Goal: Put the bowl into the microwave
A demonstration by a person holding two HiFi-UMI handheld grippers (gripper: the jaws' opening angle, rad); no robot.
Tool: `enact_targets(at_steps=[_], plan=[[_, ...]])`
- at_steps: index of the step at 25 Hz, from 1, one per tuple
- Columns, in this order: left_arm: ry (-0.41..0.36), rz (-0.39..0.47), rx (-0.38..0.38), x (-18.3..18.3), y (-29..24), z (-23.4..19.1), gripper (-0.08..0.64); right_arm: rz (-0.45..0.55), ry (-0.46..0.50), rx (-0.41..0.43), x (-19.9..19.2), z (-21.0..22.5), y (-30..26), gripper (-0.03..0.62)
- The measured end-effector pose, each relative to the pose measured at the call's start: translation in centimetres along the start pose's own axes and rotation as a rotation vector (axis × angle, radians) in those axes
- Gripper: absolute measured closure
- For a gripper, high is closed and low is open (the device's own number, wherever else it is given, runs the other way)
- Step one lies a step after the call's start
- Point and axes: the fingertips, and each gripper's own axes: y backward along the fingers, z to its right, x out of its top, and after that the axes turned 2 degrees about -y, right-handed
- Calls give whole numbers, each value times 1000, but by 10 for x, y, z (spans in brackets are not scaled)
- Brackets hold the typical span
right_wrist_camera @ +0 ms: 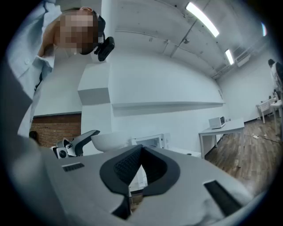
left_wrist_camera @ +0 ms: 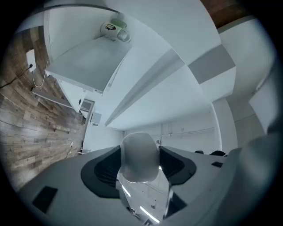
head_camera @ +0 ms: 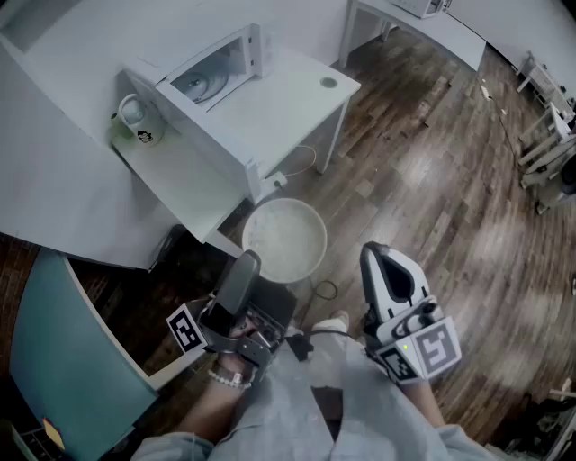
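Note:
The white bowl (head_camera: 286, 236) hangs in the air over the wooden floor, in front of the white table. My left gripper (head_camera: 247, 265) is shut on its near rim; in the left gripper view the rim (left_wrist_camera: 139, 155) sits between the dark pads. The white microwave (head_camera: 214, 74) stands on the table with its door open, and the turntable shows inside. My right gripper (head_camera: 379, 259) is to the right of the bowl, shut, with nothing in it. In the right gripper view the bowl (right_wrist_camera: 111, 140) and the microwave (right_wrist_camera: 151, 142) lie beyond the closed jaws.
A white mug with a green rim (head_camera: 138, 121) stands left of the microwave. A second white table (head_camera: 423, 22) with another microwave is at the far right. A power cable (head_camera: 301, 162) hangs at the table's front. A teal panel (head_camera: 54, 360) is at my left.

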Motion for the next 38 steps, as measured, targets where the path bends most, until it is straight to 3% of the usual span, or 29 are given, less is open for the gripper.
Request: enact_targets(at_steps=[11, 18, 38], plan=[[-27, 33, 0, -5, -11, -8, 291, -1, -2, 35, 2, 17, 0, 591], [-47, 55, -6, -24, -28, -16, 293, -6, 137, 54, 8, 37, 4, 589], [-112, 192, -42, -109, -71, -44, 291, -24, 20, 200, 13, 136, 55, 589]])
